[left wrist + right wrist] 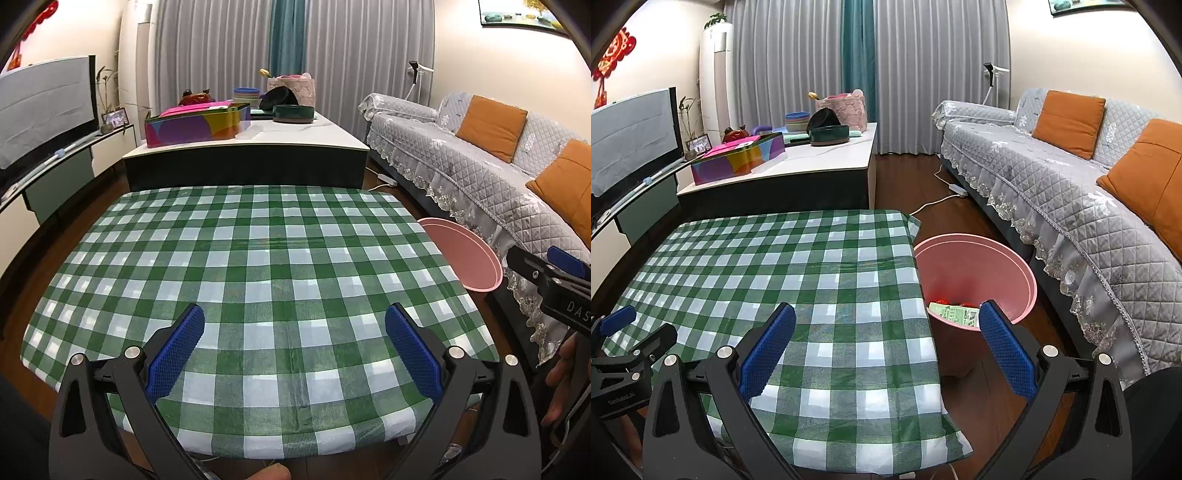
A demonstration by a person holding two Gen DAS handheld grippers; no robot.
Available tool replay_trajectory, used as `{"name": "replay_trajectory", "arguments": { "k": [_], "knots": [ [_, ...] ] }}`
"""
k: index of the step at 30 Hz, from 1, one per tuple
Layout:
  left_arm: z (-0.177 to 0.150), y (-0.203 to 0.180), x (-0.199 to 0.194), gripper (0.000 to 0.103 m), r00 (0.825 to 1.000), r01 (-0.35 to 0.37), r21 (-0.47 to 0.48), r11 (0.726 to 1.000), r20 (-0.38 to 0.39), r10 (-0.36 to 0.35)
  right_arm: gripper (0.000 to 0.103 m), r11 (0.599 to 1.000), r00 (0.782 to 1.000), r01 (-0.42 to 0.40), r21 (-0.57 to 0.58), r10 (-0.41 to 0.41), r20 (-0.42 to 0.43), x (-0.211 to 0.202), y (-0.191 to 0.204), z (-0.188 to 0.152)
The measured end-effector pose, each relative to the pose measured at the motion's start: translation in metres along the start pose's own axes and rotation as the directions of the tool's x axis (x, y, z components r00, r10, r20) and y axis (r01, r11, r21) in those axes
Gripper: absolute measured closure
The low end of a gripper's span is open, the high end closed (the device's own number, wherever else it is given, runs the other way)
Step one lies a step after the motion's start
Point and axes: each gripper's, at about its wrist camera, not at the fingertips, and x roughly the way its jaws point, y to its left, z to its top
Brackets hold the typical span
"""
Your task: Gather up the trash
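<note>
L gripper (pixel 294 334) hangs over the near half of the green-check tablecloth (pixel 258 258), blue pads wide apart, nothing between them. R gripper (pixel 887 334) same: fingers spread, empty, straddling the cloth's right edge. Each tool shows in the other's view, L at approx 8 o'clock in the right wrist view, R at approx 4 o'clock in the left wrist view.

Trash: none visible on the cloth in either view. What can be seen sits inside the pink bin (pixel 1015 258) on the floor just beside the table's right side, approx 4 o'clock of frame centre in the right wrist view: a pale green printed paper/packet (pixel 951 314) w/ something red (pixel 940 302) behind it, too hidden to ID. Judging by that, collection looks mostly or fully done.

Handling, as a judgement: the packet looks light, thin, floppy, prob. crinkly; it would fold under the pads rather than resist. If it needed regrasping, best pinch is an edge or corner, pads closing across the thin side, not flat on the face. Low breakage risk; main risk is slipping out or snagging on the bin rim. The bin itself looks like stiff plastic, light, could tip if knocked.
</note>
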Motion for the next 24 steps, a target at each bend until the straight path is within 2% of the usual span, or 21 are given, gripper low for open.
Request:
{"name": "replay_trajectory", "arguments": {
  "k": [24],
  "knots": [
    [-0.0006,-0.0058,0.0,0.008,1.0,0.015,0.007,1.0,-0.002,-0.015,0.005,1.0,1.0,0.0,0.001,0.0,-0.002,0.0,0.001,-0.0002]
  ]
}}
